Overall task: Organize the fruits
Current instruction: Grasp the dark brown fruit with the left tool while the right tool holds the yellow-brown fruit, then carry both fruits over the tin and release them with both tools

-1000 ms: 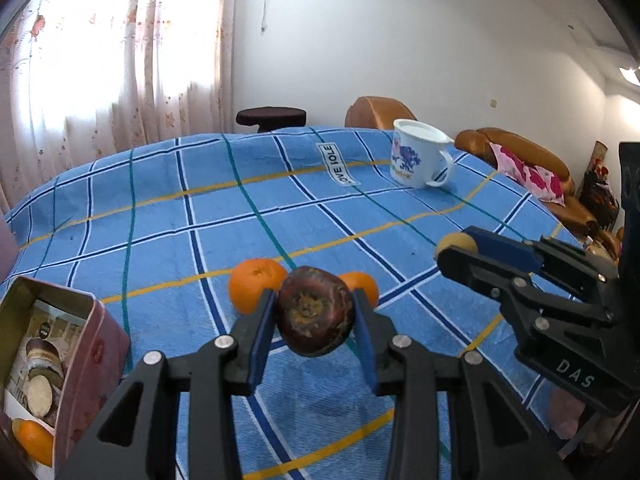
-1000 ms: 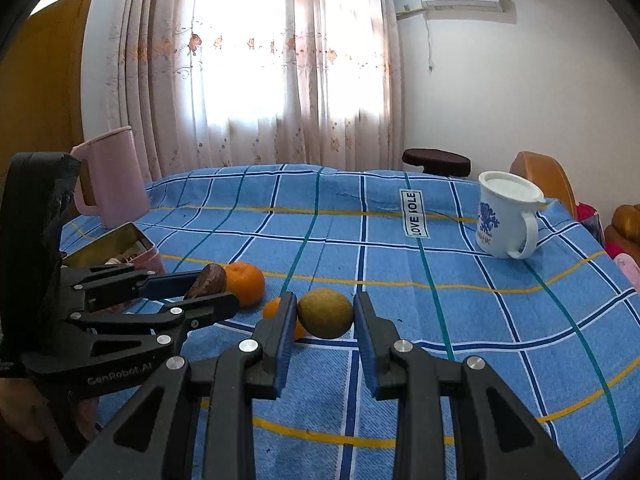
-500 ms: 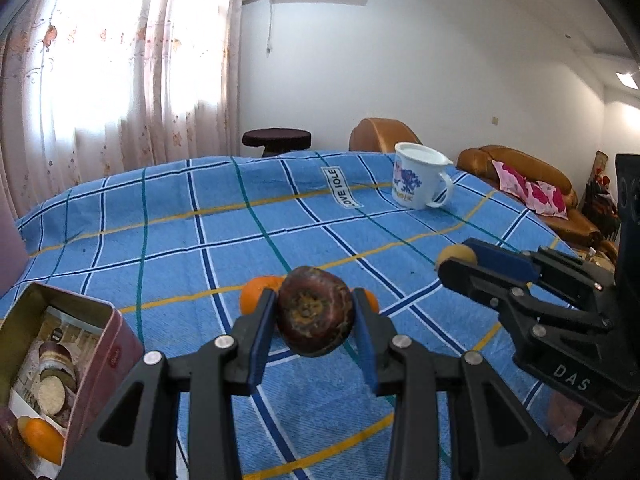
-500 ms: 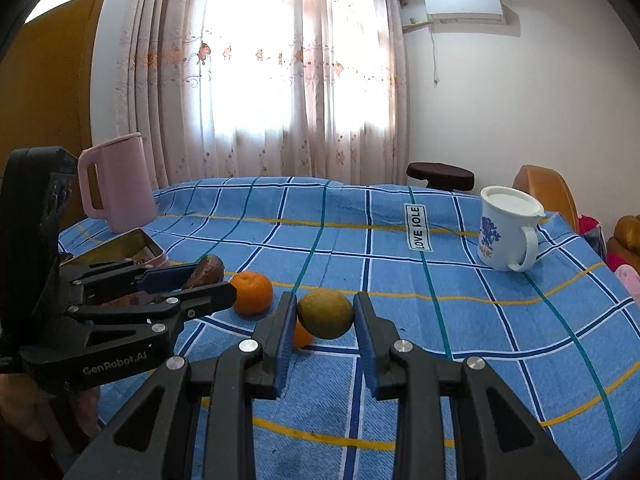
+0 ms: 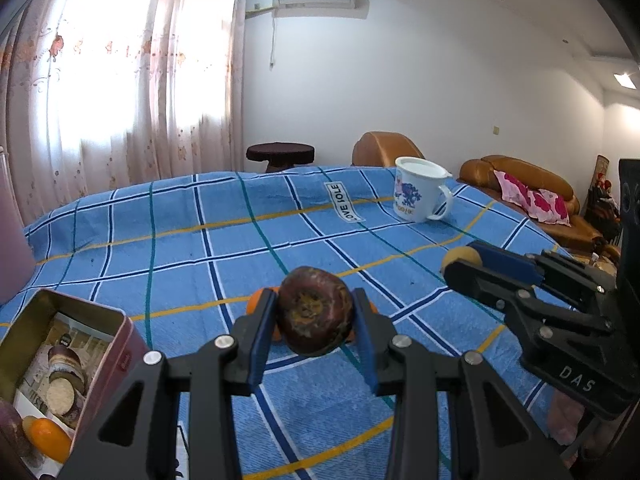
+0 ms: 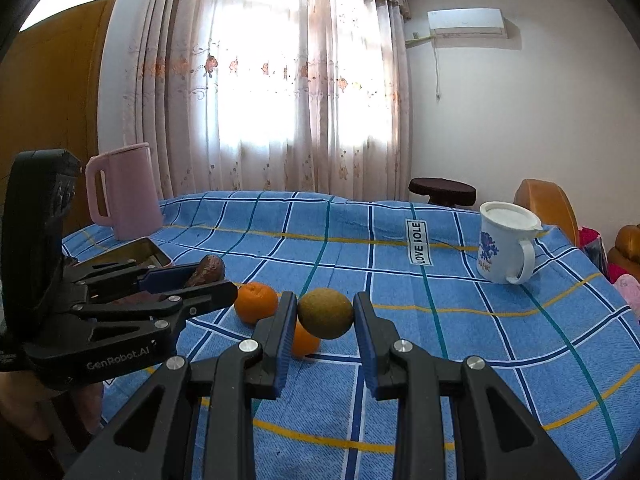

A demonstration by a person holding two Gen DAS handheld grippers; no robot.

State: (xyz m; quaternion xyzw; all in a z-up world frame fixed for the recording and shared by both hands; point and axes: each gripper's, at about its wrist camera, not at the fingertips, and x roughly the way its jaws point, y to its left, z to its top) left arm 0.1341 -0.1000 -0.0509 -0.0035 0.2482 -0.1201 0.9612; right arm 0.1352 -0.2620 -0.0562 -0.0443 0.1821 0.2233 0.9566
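My left gripper (image 5: 316, 316) is shut on a dark brown-purple fruit (image 5: 315, 310) and holds it above the blue checked tablecloth (image 5: 180, 248). It also shows in the right wrist view (image 6: 208, 270). My right gripper (image 6: 325, 316) is shut on a yellow-green round fruit (image 6: 326, 312), seen at the right of the left wrist view (image 5: 460, 256). Two oranges lie on the cloth: one (image 6: 256, 302) left of the right gripper, one (image 6: 306, 342) partly hidden behind its left finger. An open tin box (image 5: 60, 364) at the lower left holds an orange fruit (image 5: 46, 434).
A white mug with a blue print (image 6: 504, 248) stands at the far right of the table. A pink kettle (image 6: 122, 192) stands at the far left. A dark stool (image 6: 442, 190) and brown sofas (image 5: 516, 176) are beyond the table.
Both grippers have risen with their fruits still held. The cloth and oranges sit lower and farther in both views.
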